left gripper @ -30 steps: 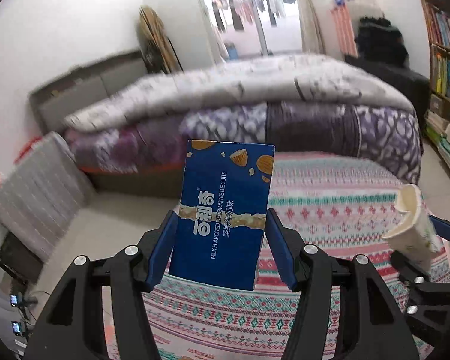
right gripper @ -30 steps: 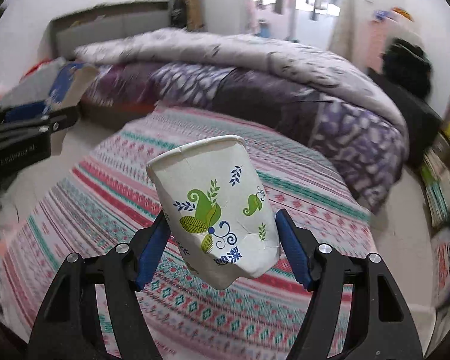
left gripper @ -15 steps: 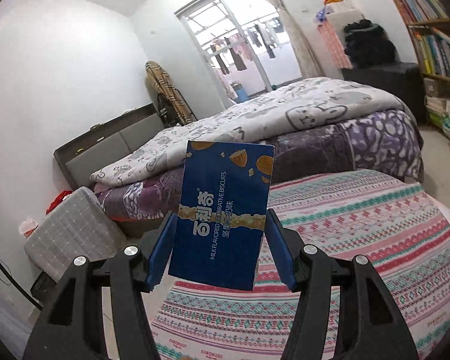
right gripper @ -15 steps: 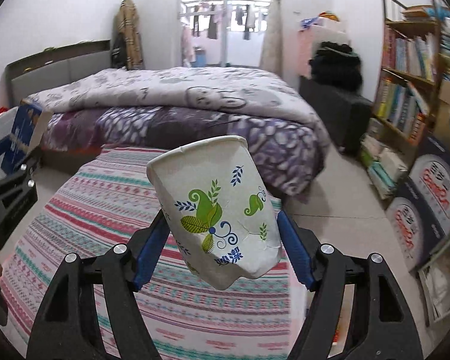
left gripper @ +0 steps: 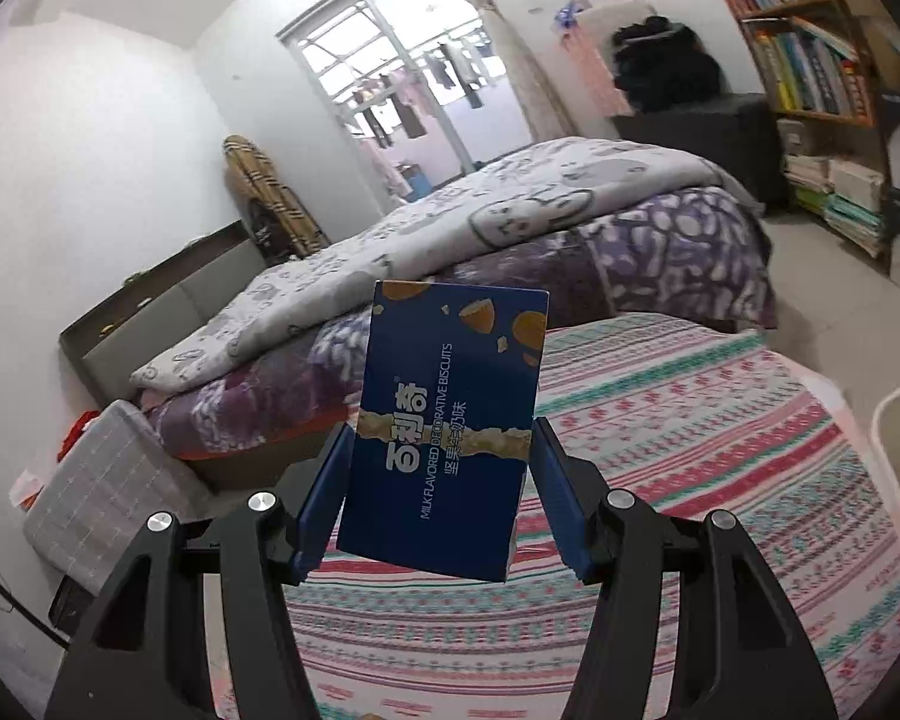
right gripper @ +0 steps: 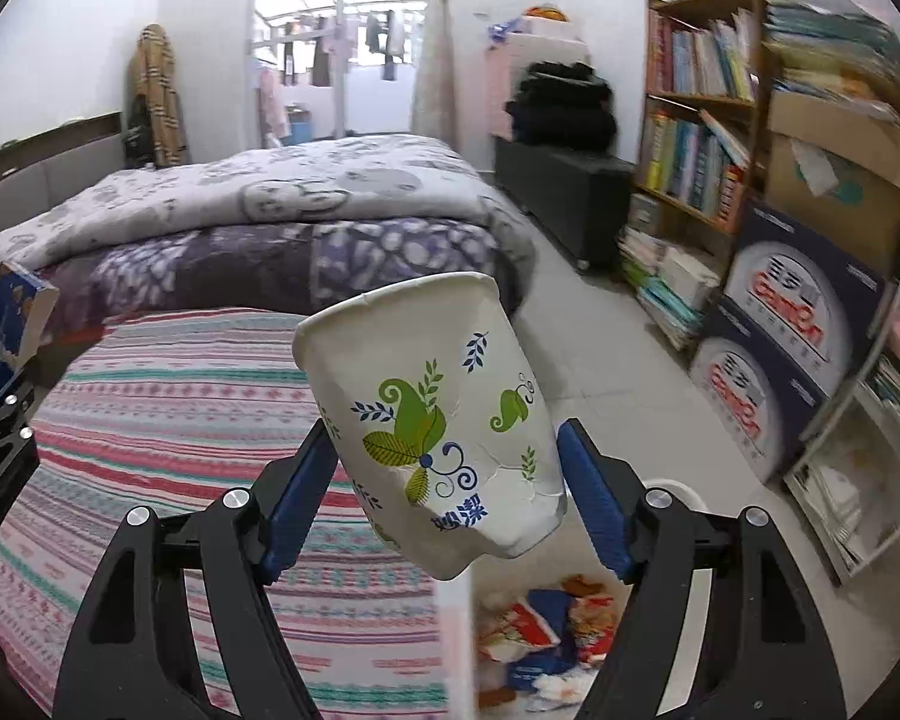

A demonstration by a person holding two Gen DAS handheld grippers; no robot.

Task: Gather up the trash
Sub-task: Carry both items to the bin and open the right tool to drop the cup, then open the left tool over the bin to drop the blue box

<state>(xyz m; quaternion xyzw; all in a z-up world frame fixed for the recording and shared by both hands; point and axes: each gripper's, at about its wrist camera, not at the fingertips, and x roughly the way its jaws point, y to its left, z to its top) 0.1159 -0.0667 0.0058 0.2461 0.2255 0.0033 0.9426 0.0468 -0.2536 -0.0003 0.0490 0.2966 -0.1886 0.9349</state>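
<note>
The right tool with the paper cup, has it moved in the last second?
Yes. The right tool, gripping the paper cup, swung right: the bookshelf and trash bin now show.

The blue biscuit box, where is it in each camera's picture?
Left wrist view: the blue biscuit box stands in the middle, gripped between the left gripper fingers.
Right wrist view: it peeks in at the far left edge.
Shared landmark: the bed behind the striped cloth.
</note>
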